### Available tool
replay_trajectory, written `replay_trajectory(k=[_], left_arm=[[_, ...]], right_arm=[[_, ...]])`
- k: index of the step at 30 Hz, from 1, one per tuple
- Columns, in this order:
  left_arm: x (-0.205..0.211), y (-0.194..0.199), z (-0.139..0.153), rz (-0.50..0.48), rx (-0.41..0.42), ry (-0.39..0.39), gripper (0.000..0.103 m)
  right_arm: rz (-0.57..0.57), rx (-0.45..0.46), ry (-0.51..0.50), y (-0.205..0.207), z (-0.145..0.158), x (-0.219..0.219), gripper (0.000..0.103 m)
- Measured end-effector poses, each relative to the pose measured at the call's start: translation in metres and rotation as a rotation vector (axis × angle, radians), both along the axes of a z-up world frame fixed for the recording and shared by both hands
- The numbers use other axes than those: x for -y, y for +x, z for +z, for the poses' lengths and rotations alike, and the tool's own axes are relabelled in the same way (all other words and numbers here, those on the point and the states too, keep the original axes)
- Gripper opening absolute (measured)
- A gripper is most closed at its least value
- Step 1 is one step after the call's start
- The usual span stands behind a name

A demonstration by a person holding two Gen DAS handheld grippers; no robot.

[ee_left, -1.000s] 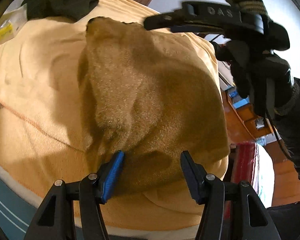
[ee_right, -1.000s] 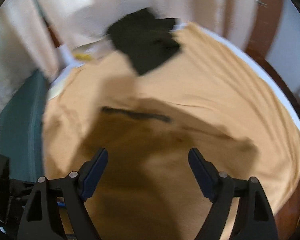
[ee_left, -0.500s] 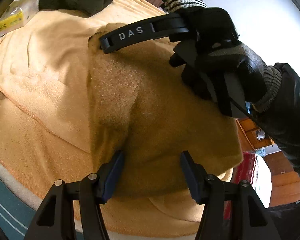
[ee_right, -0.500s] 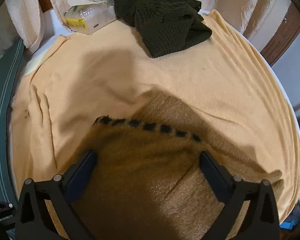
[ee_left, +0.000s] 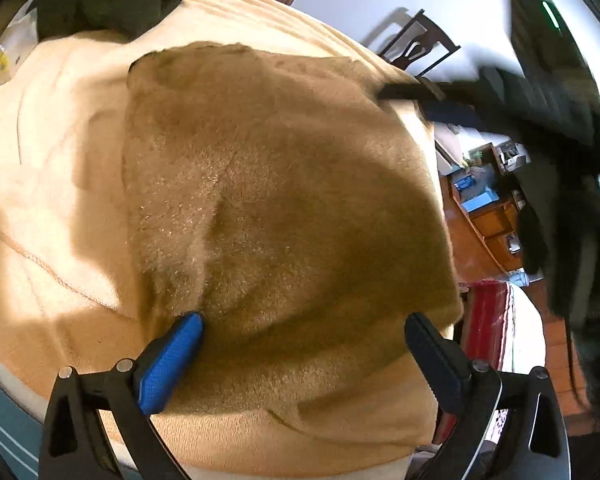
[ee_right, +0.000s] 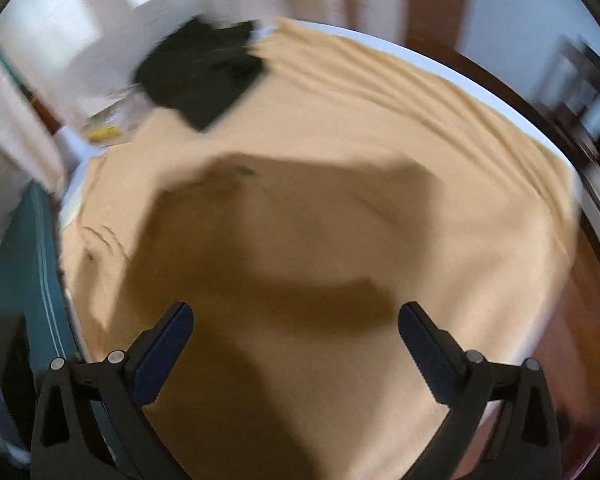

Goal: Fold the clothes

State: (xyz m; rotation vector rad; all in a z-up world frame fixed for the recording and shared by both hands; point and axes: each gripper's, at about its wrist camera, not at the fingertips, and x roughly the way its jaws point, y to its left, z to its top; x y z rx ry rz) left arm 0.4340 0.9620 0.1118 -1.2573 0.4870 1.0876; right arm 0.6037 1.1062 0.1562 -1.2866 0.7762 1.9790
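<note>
A fuzzy brown garment (ee_left: 284,184) lies spread on a peach blanket (ee_left: 52,128) that covers the bed. My left gripper (ee_left: 304,344) hovers low over the garment's near edge, open wide, with its blue-padded finger (ee_left: 172,356) touching the pile and nothing pinched. A gloved hand (ee_left: 556,120) with the right gripper is a dark blur at the upper right, off the garment. The right wrist view is blurred by motion. In it my right gripper (ee_right: 296,332) stands open and empty above the brown garment (ee_right: 268,232), which lies in shadow.
A dark knitted garment (ee_right: 200,72) lies bunched at the far side of the blanket (ee_right: 440,128), beside a plastic packet with a yellow label (ee_right: 104,130). A teal bed edge (ee_right: 20,280) runs along the left. A dark chair (ee_left: 416,44) and a red striped cloth (ee_left: 492,320) are beyond the right edge.
My left gripper's fingers have spread wider over the garment's near edge. The right gripper has swung off the garment to the right and backed away, and its view is now blurred.
</note>
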Motion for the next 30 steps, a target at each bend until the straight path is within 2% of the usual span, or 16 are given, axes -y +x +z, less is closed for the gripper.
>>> replay_trajectory(k=[3, 5, 8, 13, 16, 20, 23, 28, 30], left_arm=[[0.010, -0.010, 0.016, 0.011, -0.023, 0.040, 0.102], [0.015, -0.016, 0.029, 0.021, -0.050, 0.074, 0.102], [0.014, -0.011, 0.069, 0.039, -0.119, 0.125, 0.102], [0.021, 0.003, 0.137, 0.083, -0.307, 0.285, 0.102], [0.026, 0.012, 0.181, 0.181, -0.473, 0.328, 0.102], [0.038, 0.013, 0.219, 0.326, -0.654, 0.304, 0.102], [0.043, 0.020, 0.231, 0.345, -0.703, 0.316, 0.102], [0.039, 0.032, 0.220, 0.328, -0.706, 0.258, 0.102], [0.038, 0.035, 0.214, 0.317, -0.667, 0.232, 0.102]], right_arm=[[-0.131, 0.044, -0.056, 0.053, -0.001, 0.022, 0.102], [-0.178, 0.064, -0.085, 0.074, -0.003, 0.044, 0.102], [-0.224, 0.082, -0.119, 0.094, -0.005, 0.076, 0.102], [-0.218, 0.044, -0.061, 0.086, 0.030, 0.114, 0.102], [-0.215, -0.001, 0.021, 0.078, 0.068, 0.122, 0.102], [-0.191, -0.062, 0.100, 0.065, 0.103, 0.129, 0.102], [-0.165, -0.074, 0.135, 0.057, 0.109, 0.135, 0.102], [-0.140, -0.071, 0.147, 0.055, 0.107, 0.140, 0.102], [-0.137, -0.072, 0.149, 0.057, 0.106, 0.140, 0.102]])
